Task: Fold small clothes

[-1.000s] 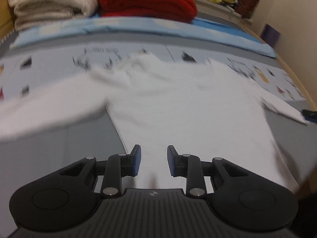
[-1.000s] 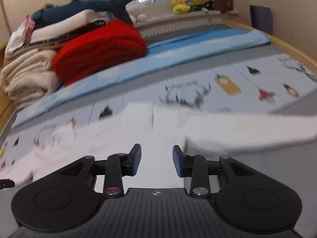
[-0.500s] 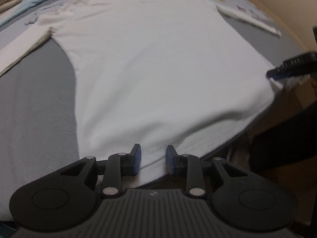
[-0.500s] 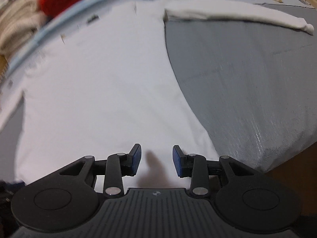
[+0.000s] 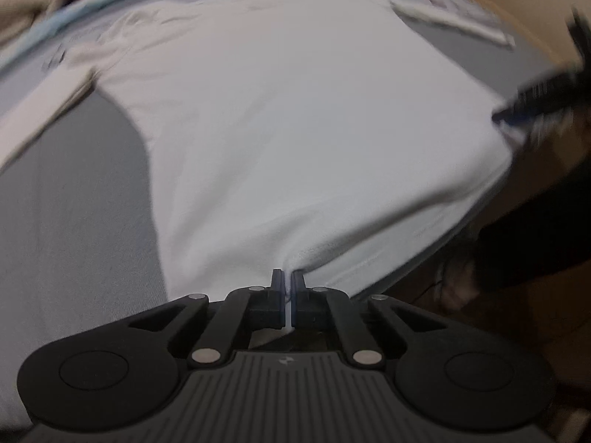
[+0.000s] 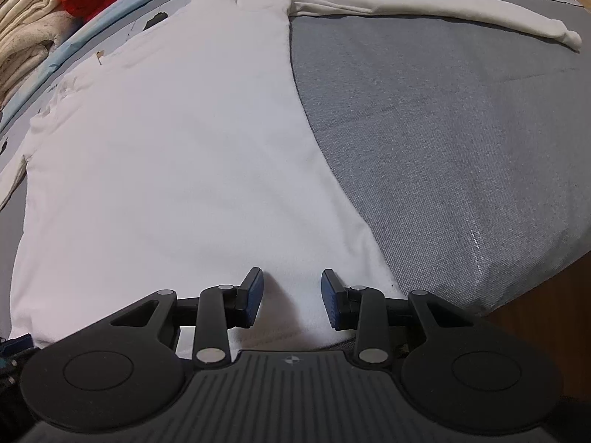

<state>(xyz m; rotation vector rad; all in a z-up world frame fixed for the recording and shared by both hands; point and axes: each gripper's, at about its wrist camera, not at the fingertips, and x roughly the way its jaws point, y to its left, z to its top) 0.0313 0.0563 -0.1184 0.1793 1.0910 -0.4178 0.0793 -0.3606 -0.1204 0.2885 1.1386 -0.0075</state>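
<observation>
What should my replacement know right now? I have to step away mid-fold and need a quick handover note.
Left gripper: shut on the hem of the white shirt.
Right gripper: open, jaws either side of the hem near the shirt's right corner, not gripping.
Shirt lies flat on the grey bed cover, sleeves spread out.
Done: shirt laid out, left hem pinched.
Left: close the right gripper, then make all folds.

Right gripper (image 5: 535,101) motion-blurred; shirt (image 5: 295,129) left sleeve cut off.
</observation>
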